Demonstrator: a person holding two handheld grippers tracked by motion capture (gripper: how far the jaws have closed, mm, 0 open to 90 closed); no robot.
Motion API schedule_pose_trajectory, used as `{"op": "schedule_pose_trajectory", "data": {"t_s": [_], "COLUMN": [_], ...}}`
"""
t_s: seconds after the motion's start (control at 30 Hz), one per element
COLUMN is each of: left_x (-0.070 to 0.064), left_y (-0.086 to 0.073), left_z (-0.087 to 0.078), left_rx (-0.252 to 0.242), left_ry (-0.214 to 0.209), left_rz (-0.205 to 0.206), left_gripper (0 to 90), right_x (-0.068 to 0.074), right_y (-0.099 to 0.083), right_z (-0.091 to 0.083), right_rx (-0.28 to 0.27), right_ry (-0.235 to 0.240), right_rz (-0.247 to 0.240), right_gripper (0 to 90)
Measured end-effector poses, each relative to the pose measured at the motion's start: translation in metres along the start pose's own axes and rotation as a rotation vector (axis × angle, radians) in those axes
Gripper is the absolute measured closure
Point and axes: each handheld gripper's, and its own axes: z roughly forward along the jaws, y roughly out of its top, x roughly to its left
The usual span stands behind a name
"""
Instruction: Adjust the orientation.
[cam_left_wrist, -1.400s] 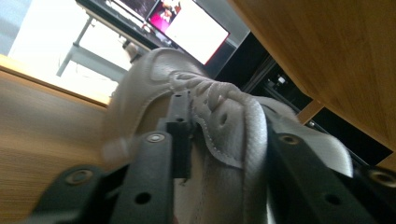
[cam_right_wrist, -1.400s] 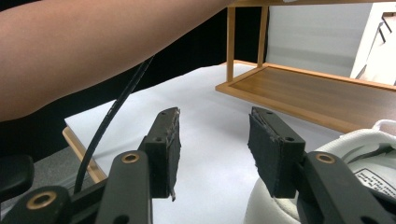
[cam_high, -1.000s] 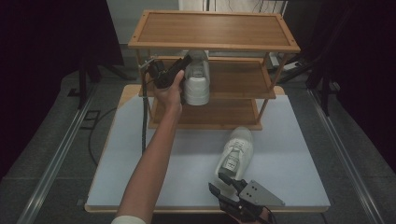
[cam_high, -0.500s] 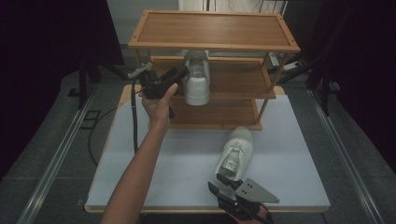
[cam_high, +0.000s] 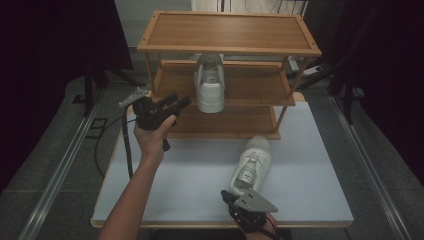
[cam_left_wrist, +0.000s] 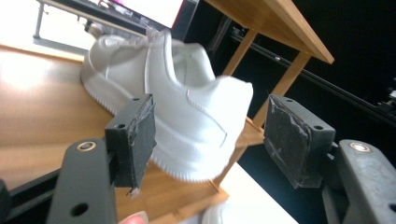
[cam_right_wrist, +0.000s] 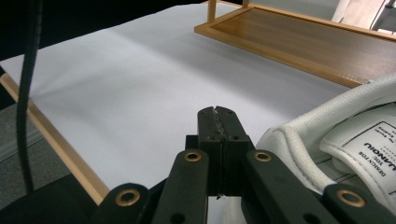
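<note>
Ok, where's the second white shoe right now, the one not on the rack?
In the high view the second white shoe lies on the white table, right of centre, just in front of the wooden rack and directly ahead of the right gripper.

Two white low-top sneakers are seen. One sneaker is stood upright on the middle shelf of the wooden rack, near its front edge, heel facing front. The other sneaker is laid upright on the bench, right of centre towards the front edge, laced, its tongue label visible.
</note>
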Motion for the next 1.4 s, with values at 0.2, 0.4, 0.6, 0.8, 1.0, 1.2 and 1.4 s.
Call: {"op": "schedule_pose_trajectory", "data": {"t_s": [0.2,0.4,0.6,0.8,1.0,1.2,1.4], "left_x": [0.010,0.013,0.017,0.028,0.028,0.028,0.027], "left_y": [-0.019,-0.054,-0.092,-0.121,-0.126,-0.133,-0.135], "left_z": [-0.017,-0.040,-0.062,-0.076,-0.076,-0.073,-0.074], "left_rx": [0.020,0.042,0.123,0.186,0.205,0.217,0.219], "left_ry": [-0.010,-0.037,-0.009,-0.012,-0.017,-0.037,-0.039], "left_rz": [-0.009,-0.076,-0.071,-0.093,-0.081,-0.093,-0.084], "left_gripper": [32.3,32.4,32.5,32.4,32.3,32.4,32.3], "right_x": [-0.002,0.003,-0.001,-0.010,-0.023,-0.037,-0.039], "right_y": [-0.003,-0.008,-0.016,-0.031,-0.044,-0.053,-0.047], "right_z": [0.005,0.000,-0.020,-0.040,-0.057,-0.073,-0.080], "right_rx": [0.019,0.019,0.004,0.005,0.007,-0.002,-0.053], "right_ry": [-0.041,-0.083,-0.120,-0.135,-0.144,-0.173,-0.149], "right_rz": [-0.001,-0.031,-0.018,0.016,0.069,0.112,0.129], "right_gripper": [89.7,89.8,89.8,89.7,89.8,89.7,87.2]}}
